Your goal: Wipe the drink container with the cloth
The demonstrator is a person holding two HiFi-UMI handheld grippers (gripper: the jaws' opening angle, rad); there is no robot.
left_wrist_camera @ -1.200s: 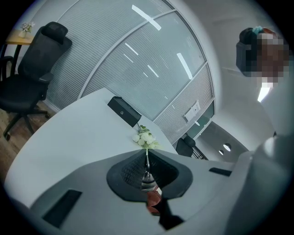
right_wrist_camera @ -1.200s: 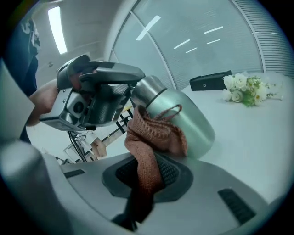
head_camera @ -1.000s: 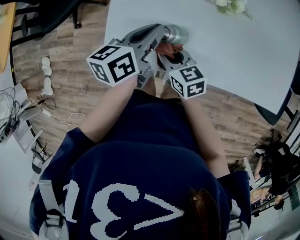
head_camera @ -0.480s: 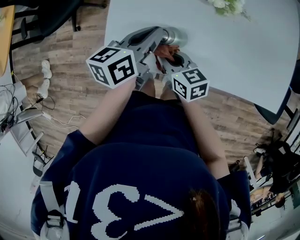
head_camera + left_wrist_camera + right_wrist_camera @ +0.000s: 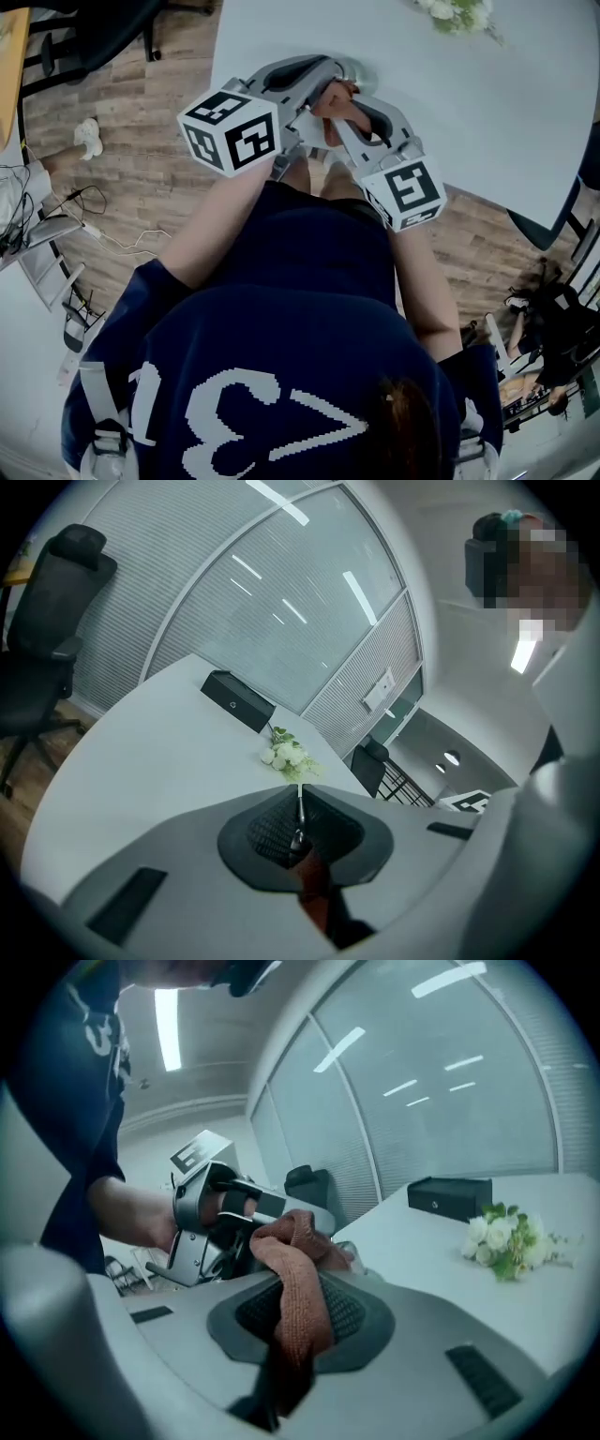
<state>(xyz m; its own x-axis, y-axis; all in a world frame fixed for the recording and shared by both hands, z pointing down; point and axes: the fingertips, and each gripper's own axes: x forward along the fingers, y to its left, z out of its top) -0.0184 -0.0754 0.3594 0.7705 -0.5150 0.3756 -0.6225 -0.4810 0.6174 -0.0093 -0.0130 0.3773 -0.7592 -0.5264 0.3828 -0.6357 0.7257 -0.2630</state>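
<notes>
Holding the cloth: the right gripper [image 5: 300, 1288]; its jaws were opening, with the brown cloth [image 5: 292, 1246] between the pads.
Left gripper [image 5: 300, 808]: jaws were closed narrow, with a strip of cloth in the gap.
Drink container [image 5: 364, 71]: silver, it lay on the white table [image 5: 487, 112] just beyond both gripper tips, mostly hidden.

Big white print runs across the navy shirt [image 5: 234, 412], nearest the camera: a 3 and a 1 come through, and to their right an angular character I can't settle. The left marker cube [image 5: 232, 131] and right marker cube [image 5: 405, 192] show black-and-white square codes, no letters. Far off, the black box [image 5: 450, 1196] carries a tiny logo, unreadable.
</notes>
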